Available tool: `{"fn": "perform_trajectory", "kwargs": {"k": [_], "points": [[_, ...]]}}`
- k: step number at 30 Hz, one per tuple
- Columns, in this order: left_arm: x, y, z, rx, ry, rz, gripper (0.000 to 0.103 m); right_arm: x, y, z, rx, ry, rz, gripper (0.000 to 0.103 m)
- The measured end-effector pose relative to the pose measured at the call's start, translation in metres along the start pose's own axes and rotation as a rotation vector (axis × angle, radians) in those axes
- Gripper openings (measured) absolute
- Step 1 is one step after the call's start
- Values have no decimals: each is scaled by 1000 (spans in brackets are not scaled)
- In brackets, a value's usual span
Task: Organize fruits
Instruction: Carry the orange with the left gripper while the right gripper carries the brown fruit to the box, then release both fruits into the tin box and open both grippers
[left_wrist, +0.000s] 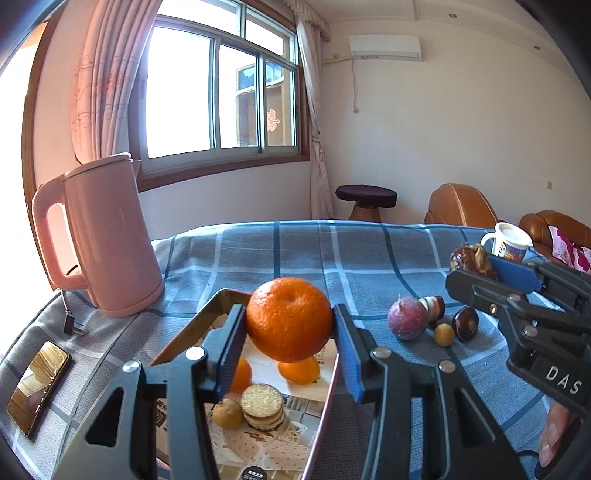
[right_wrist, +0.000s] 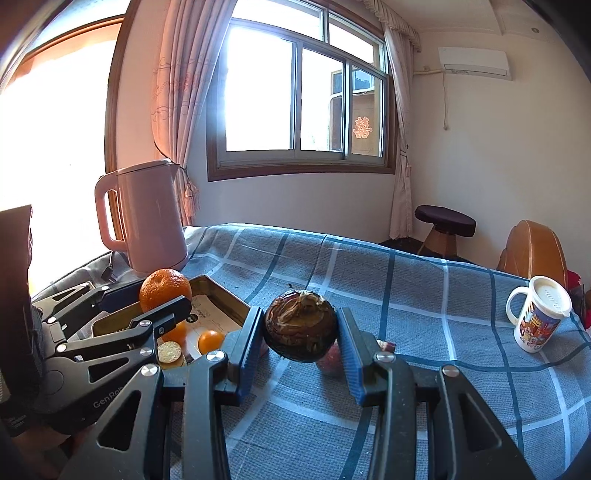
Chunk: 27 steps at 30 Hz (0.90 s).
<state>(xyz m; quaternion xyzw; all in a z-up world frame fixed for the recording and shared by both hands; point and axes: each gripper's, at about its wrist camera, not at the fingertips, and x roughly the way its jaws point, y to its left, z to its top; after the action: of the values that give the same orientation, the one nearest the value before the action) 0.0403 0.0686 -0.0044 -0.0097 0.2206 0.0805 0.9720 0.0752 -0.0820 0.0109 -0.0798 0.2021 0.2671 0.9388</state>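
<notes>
My left gripper (left_wrist: 290, 325) is shut on an orange (left_wrist: 289, 318) and holds it above the metal tray (left_wrist: 218, 301). In the tray lie two small oranges (left_wrist: 300, 371), a stack of round biscuits (left_wrist: 263, 406) and a small brown fruit (left_wrist: 228, 412). My right gripper (right_wrist: 300, 332) is shut on a dark brown wrinkled fruit (right_wrist: 301, 325), lifted above the checked cloth; it also shows in the left wrist view (left_wrist: 472, 262). On the cloth lie a purple fruit (left_wrist: 408, 318), a sliced piece (left_wrist: 435, 306), a small yellow fruit (left_wrist: 444, 334) and a dark round fruit (left_wrist: 466, 322).
A pink kettle (left_wrist: 107, 236) stands at the table's left with its plug (left_wrist: 71, 325) beside it. A phone (left_wrist: 37, 387) lies at the left edge. A white printed mug (right_wrist: 537, 319) stands at the right. A stool (left_wrist: 365, 201) and brown sofa (left_wrist: 461, 205) are behind the table.
</notes>
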Motion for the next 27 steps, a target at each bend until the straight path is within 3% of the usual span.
{"fn": "perform_trajectory", "kwargs": {"k": [14, 27], "points": [[18, 61, -6, -64, 51, 85, 49, 49, 43, 2, -17, 64, 154, 42], [31, 83, -21, -75, 140, 104, 49, 81, 91, -22, -85, 157, 256, 42]]}}
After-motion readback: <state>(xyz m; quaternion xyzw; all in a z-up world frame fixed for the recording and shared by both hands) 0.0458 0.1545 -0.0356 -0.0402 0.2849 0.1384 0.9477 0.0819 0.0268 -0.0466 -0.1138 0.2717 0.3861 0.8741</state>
